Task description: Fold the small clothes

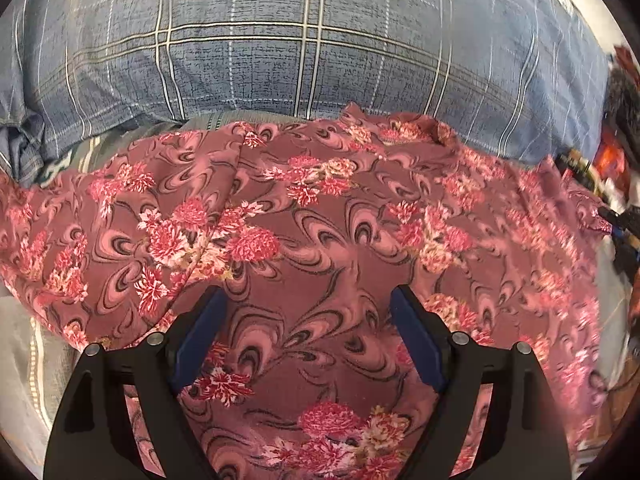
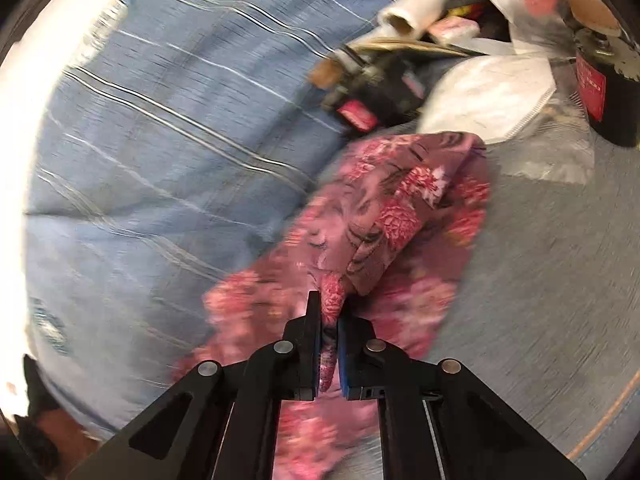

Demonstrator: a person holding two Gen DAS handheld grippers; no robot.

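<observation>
- Left gripper (image 1: pixel 308 300): spread wide over the floral garment (image 1: pixel 320 216), gripping nothing.
- Right gripper (image 2: pixel 329 320): clamped on a fold of the floral garment, beside the blue plaid pillow (image 2: pixel 160 160).

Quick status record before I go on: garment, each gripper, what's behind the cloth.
garment: floral pink cloth, spread out, rumpled
left gripper: open, over the cloth, nothing pinched
right gripper: shut on a bunched fold of the cloth
behind cloth: blue plaid pillow
clutter: white mask and blurred items at the right-hand end
</observation>
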